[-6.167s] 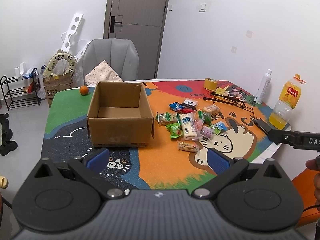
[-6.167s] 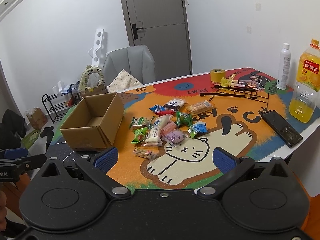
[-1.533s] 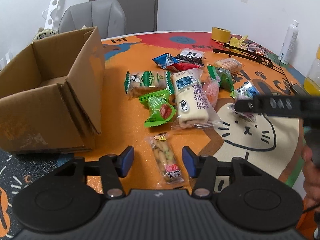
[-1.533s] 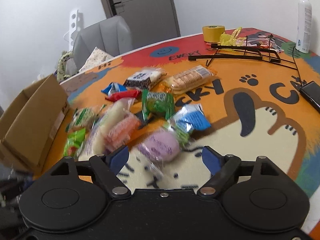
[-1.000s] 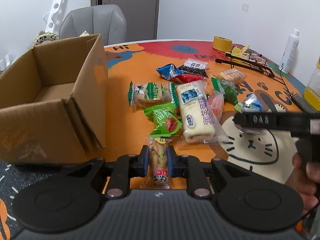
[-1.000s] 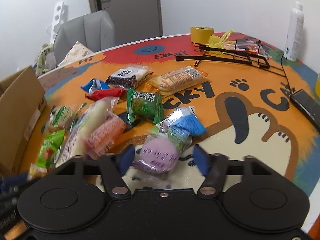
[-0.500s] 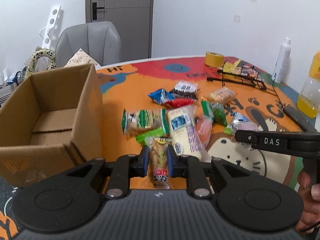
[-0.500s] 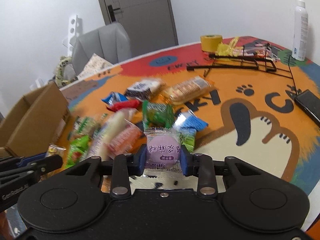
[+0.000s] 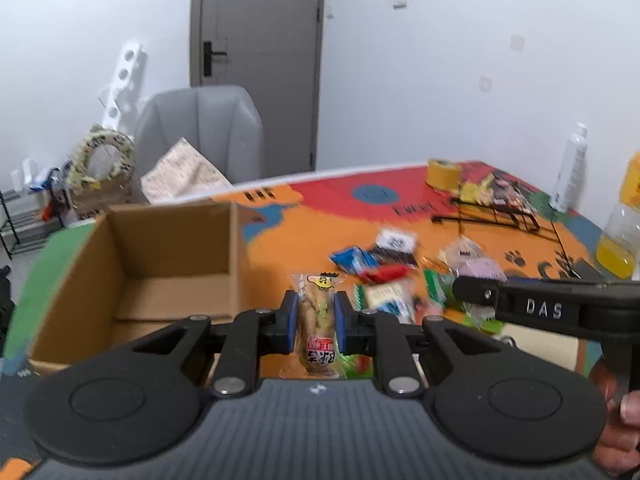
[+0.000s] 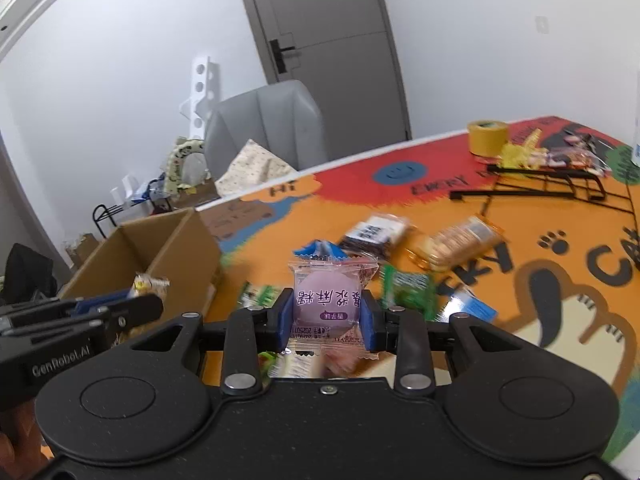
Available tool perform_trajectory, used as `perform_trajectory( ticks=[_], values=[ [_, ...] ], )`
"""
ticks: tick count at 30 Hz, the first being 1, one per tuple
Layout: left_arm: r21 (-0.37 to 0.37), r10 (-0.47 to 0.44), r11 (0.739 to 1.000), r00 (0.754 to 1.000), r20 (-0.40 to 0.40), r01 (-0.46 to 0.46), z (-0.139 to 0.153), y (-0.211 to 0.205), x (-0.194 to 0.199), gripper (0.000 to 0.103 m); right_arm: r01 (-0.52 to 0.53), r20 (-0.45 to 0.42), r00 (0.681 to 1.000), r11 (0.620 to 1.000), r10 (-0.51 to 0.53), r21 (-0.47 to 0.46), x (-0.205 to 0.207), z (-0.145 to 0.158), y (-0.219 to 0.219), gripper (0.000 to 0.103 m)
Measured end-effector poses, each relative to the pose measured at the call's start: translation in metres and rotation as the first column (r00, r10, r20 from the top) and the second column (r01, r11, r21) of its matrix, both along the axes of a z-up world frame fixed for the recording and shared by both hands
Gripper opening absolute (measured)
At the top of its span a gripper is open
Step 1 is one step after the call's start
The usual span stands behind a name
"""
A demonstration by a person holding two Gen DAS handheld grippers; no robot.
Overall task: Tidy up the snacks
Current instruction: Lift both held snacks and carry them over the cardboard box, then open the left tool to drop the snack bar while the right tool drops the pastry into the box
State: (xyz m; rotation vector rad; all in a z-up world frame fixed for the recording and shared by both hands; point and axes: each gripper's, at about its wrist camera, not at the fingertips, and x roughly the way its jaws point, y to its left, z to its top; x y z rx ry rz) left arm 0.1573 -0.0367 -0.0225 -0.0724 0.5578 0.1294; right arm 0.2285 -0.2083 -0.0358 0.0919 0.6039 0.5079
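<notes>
My left gripper [image 9: 314, 322] is shut on a long clear snack packet [image 9: 318, 320] with a red label, held above the table just right of the open cardboard box [image 9: 160, 264]. My right gripper [image 10: 326, 320] is shut on a round purple cake in a clear wrapper [image 10: 327, 302], also lifted off the table. Several loose snack packets [image 10: 408, 288] lie on the orange mat beyond it. In the right wrist view the box [image 10: 160, 248] stands at the left, with the left gripper [image 10: 140, 300] in front of it. The right gripper [image 9: 480, 292] reaches in from the right in the left wrist view.
A black wire rack [image 10: 560, 184], a yellow tape roll [image 10: 487, 138] and a white bottle [image 9: 570, 168] sit at the far right of the table. A juice bottle [image 9: 622, 224] stands at the right edge. A grey chair [image 9: 200, 132] is behind the table.
Both grippers have risen off the table with their snacks and tilted up, so more of the room shows. The right gripper closed on the purple cake a second ago.
</notes>
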Motion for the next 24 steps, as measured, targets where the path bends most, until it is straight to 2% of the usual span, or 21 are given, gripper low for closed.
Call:
perform_trajectory(
  ticks=[10, 24],
  values=[
    [0.012, 0.074, 0.997, 0.996, 0.053, -0.075, 0.019, 0.046, -0.006, 0.018, -0.083, 0.030, 0.996, 0.997, 0.082, 0.009, -0.005, 0.016, 0.049, 0.032],
    [0.001, 0.149, 0.989, 0.988, 0.039, -0.149, 0.013, 0.097, -0.008, 0.018, -0.170, 0.064, 0.984, 0.985, 0.167, 0.032, -0.007, 0.023, 0.101, 0.032]
  ],
)
